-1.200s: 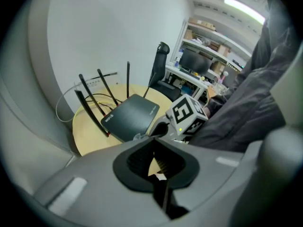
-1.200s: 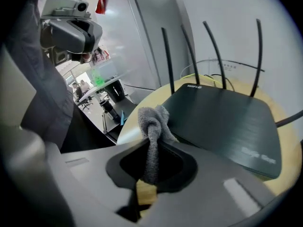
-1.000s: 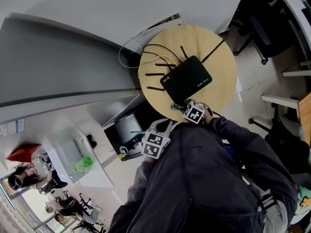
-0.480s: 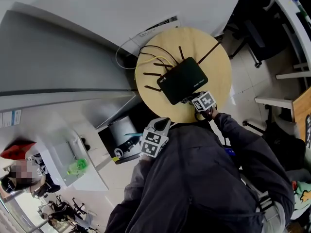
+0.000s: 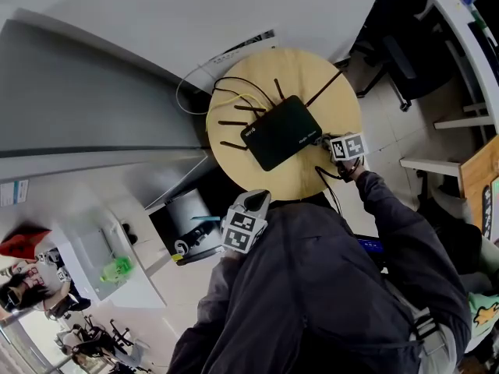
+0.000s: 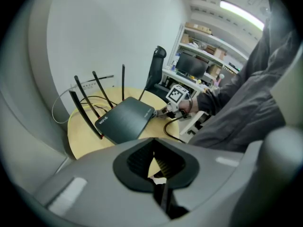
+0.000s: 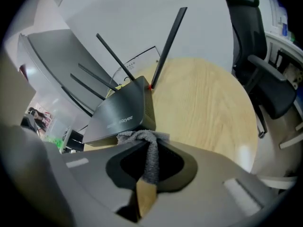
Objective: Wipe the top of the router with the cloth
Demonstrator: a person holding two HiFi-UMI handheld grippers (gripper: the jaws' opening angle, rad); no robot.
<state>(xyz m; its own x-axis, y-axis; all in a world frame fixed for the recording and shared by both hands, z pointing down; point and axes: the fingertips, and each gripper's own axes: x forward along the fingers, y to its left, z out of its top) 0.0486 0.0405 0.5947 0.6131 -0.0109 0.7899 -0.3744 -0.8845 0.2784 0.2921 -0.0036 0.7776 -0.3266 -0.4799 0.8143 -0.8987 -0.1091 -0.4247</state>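
Observation:
A black router (image 5: 280, 132) with several upright antennas lies on a round wooden table (image 5: 335, 100). My right gripper (image 5: 334, 149) is at the router's right corner, shut on a grey cloth (image 7: 144, 141). The cloth touches the router (image 7: 125, 112) at its near edge in the right gripper view. My left gripper (image 5: 251, 209) hangs off the table's near edge, away from the router (image 6: 127, 118). Its jaws are closed with nothing between them.
Black and yellow cables (image 5: 234, 92) run from the router's back over the table edge. A black cable (image 5: 331, 179) hangs by my right hand. A black office chair (image 5: 405, 49) stands to the right. A grey bin (image 5: 189, 209) sits under the table's left.
My right gripper with the cloth has slid from the router's near edge round to its right corner. The left gripper stays off the table.

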